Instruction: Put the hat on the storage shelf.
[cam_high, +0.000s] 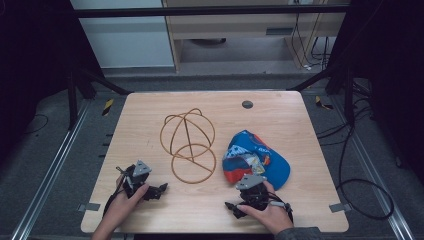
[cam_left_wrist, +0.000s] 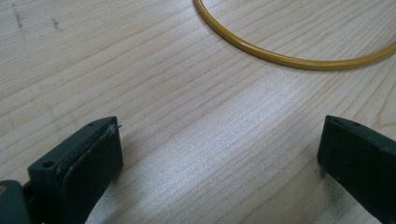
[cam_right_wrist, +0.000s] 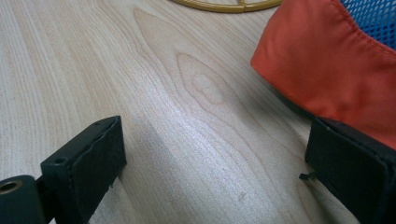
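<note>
While both grippers rest low near the front edge of the table (cam_high: 150, 107), time to plan the grab. Left gripper (cam_high: 159, 190): jaws spread wide, nothing between them, just bare wood. Right gripper (cam_high: 231, 207): jaws spread wide too, nothing pinched, with the cap (cam_high: 255, 157) just beside one jaw.

Looks like a job of putting the cap on the wire frame (cam_high: 189, 145). To do it well:
- Slide the right jaws around the orange edge of the cap, one under and one over.
- Squeeze on the thick edge, not on the thin net part.
- Lift slowly, so the cloth does not drag or fold.
- Hold the frame down with the left gripper, since it looks light and could slide or tip.
- Lower the cap over the round top of the frame, open side down.

About the cap: soft and floppy, blue with orange and white patches, with blue net cloth at the back (cam_right_wrist: 373, 18). Lies a bit crumpled on the right side of the table, near the frame but apart from it. Frame: thin yellow wire, a flat ring with a dome of hoops, near the middle of the table.
</note>
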